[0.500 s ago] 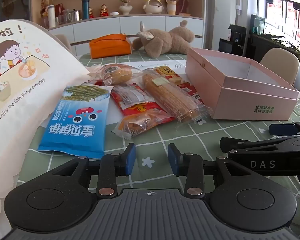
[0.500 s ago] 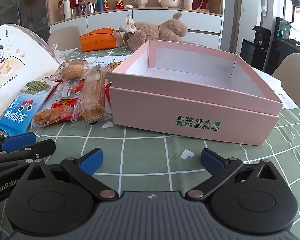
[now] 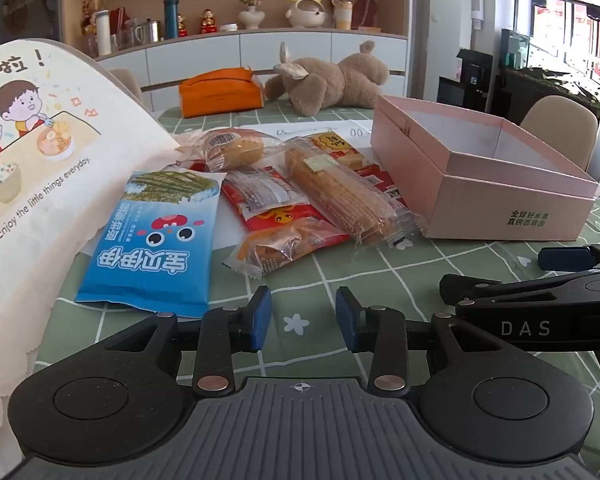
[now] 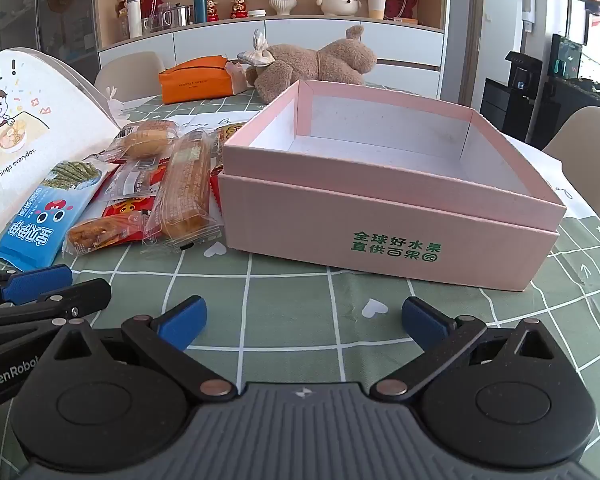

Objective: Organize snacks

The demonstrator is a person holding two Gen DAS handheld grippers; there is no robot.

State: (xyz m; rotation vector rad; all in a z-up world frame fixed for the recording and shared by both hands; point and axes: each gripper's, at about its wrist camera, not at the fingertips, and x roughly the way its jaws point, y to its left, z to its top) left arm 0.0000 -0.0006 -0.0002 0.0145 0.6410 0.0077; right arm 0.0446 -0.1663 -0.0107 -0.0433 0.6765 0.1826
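A heap of wrapped snacks lies on a green checked tablecloth (image 4: 292,280), just left of an open pink cardboard box (image 4: 384,216). Nearest is a flat blue packet (image 3: 152,240) printed with a cartoon face and seaweed strips, its long axis running from near to far. To its right a small clear packet of orange-brown pieces (image 3: 276,246) sits on red wrappers (image 3: 278,216). A long clear packet of ridged golden biscuits (image 3: 340,192) lies across the heap, its far end to the left and its near end close to the box. At the far side a round bun in clear film (image 3: 232,148) rests on the pile.

The right wrist view looks down into the box, showing its pale inner floor and four straight walls, with green lettering on the near wall. The left wrist view sees the box only from outside its left corner, but shows the blue packet's print more fully.

A cream bag with a cartoon picture (image 3: 32,152) curves up at the far left. Beyond the snacks lie an orange pouch (image 3: 220,94) and a brown plush toy (image 3: 332,80).

The left gripper (image 3: 302,312) hovers near the blue packet, its blue pads a modest gap apart with nothing between them. The right gripper (image 4: 302,318) is spread wide over bare cloth in front of the box
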